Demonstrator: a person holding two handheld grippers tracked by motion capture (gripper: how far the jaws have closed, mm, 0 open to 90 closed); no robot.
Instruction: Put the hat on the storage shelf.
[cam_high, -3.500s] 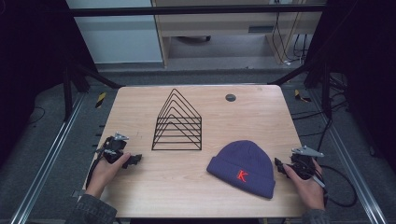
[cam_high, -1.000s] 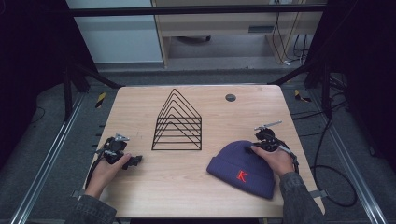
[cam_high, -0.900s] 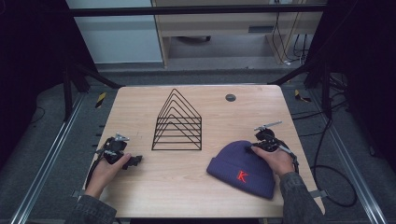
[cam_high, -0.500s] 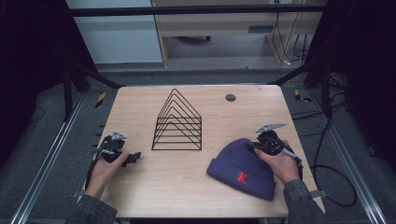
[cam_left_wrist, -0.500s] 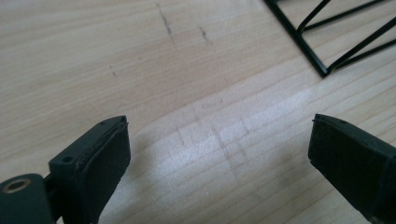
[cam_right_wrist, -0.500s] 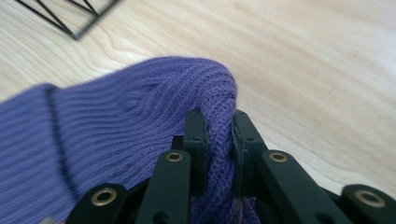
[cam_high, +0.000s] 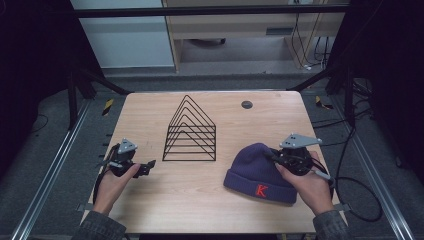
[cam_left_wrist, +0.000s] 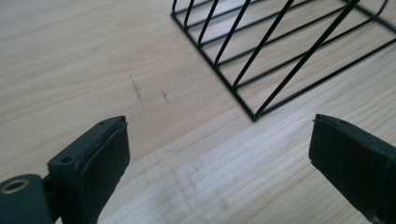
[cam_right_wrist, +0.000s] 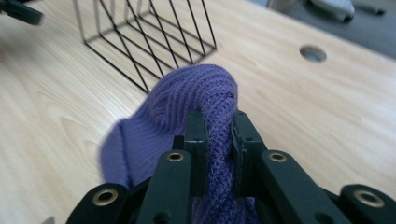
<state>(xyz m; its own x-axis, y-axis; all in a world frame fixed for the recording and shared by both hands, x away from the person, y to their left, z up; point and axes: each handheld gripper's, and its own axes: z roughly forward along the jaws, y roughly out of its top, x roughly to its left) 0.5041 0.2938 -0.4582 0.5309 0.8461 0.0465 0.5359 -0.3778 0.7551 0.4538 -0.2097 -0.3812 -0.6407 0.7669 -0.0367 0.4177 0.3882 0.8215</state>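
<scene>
A black wire rack (cam_high: 190, 131) of nested triangular frames stood near the middle of the desk (cam_high: 210, 200), with a small round hole (cam_high: 246, 104) in the desktop behind it and to the right. The rack sat between the two hands, well apart from the hat; nothing lay between the hat and the right gripper. In the left gripper view the rack's near corner (cam_left_wrist: 254, 116) rested on bare wood just ahead of the jaws, not touching them.

The purple knit hat (cam_high: 260, 167), with a red letter on its cuff, lay on the right front part of the desk. The right gripper (cam_high: 277, 156) was at the hat's crown, on its right side, and its jaws had just been closing: in the right gripper view they were clamped on a fold of the purple knit (cam_right_wrist: 217, 135), which bunched up between the pads and rose in a ridge beyond them, while the cuff end rested on the desk.

The left gripper (cam_high: 149, 166) was held at the left front of the desk, jaws wide apart with nothing between them, pointing towards the rack.
</scene>
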